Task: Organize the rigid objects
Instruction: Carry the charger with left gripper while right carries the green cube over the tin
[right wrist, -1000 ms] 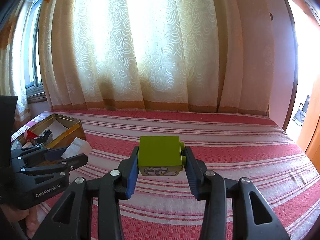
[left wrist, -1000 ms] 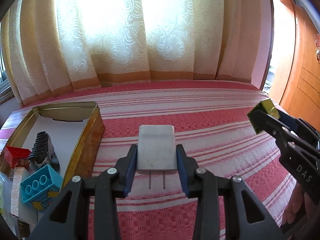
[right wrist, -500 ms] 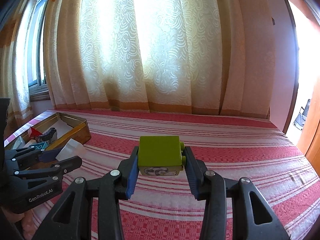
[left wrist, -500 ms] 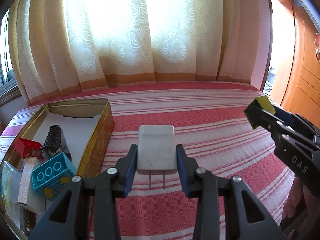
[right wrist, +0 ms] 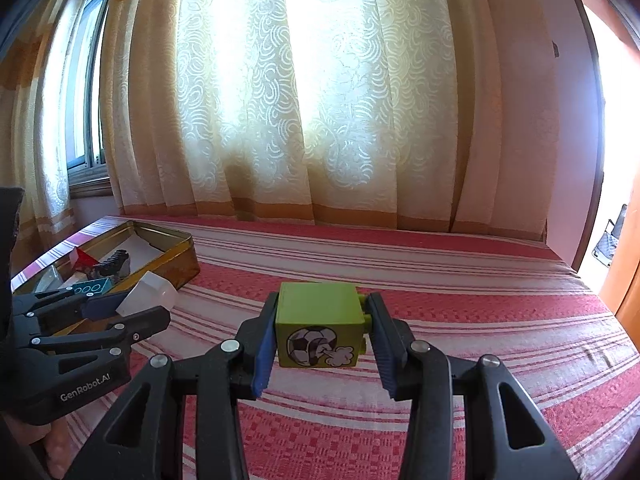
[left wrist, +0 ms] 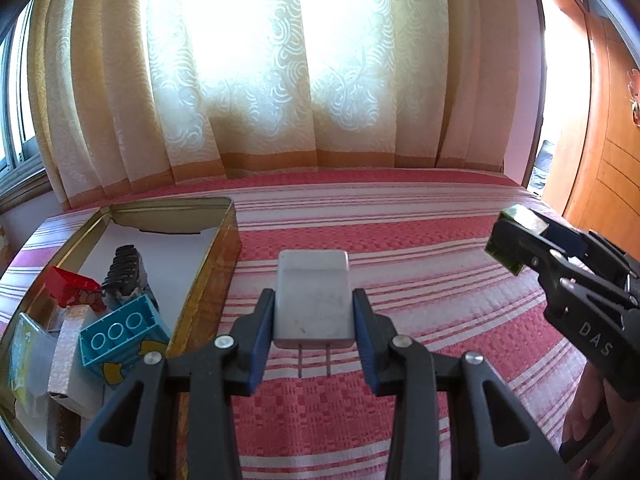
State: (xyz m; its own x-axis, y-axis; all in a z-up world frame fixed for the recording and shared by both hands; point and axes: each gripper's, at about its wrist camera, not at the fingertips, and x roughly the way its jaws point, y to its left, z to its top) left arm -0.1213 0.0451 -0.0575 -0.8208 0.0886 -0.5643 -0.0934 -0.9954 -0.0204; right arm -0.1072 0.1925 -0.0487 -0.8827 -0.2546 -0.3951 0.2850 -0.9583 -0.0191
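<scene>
White charger (left wrist: 314, 300) pinched by left gripper (left wrist: 314, 322), prongs toward camera, held above striped bedspread (left wrist: 420, 272) just right of tin (left wrist: 224, 248). Green block (right wrist: 318, 324) clamped in right gripper (right wrist: 320, 334), over bedspread middle. Tin set at bedspread's left edge; blue block (left wrist: 120, 330), red block (left wrist: 66, 284) seen inside.
</scene>
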